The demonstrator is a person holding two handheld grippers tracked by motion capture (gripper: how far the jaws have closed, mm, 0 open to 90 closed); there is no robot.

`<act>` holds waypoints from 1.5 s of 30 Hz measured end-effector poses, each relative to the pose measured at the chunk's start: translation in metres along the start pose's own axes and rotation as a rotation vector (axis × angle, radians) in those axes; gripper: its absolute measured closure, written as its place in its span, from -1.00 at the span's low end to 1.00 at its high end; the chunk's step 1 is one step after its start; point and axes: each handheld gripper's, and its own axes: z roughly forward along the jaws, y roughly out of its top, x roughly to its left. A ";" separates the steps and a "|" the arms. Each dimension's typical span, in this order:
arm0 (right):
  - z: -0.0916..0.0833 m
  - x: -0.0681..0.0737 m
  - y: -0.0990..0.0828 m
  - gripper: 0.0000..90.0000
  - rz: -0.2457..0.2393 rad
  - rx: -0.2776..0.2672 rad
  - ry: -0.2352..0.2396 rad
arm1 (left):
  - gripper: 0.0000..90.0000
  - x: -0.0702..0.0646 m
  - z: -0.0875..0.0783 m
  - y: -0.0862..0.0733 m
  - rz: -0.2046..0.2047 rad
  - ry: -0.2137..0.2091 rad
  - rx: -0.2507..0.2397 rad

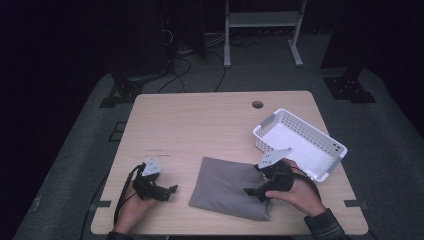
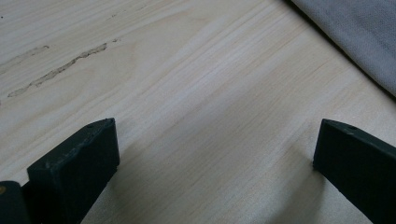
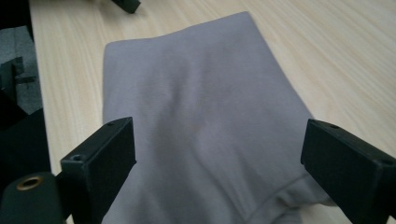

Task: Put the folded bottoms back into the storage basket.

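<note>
Wooden table (image 1: 200, 125), right claw (image 3: 217, 154) spread over grey cloth (image 3: 201, 116), left claw (image 2: 215, 154) spread above bare wood

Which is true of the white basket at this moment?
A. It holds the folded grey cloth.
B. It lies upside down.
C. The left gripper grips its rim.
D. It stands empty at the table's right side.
D: the white basket sits upright and empty, while the folded grey cloth lies on the table beside it.
</note>
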 end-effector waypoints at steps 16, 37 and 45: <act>0.029 0.017 -0.009 -0.79 -0.023 0.057 0.069 | -1.00 0.000 0.000 0.000 0.002 0.000 0.000; 0.063 0.037 -0.017 -0.95 -0.114 0.183 0.032 | -1.00 0.000 0.000 0.000 0.001 0.000 -0.001; 0.064 0.043 -0.017 -0.75 -0.152 0.196 -0.051 | -1.00 0.000 0.000 0.000 0.002 -0.001 -0.001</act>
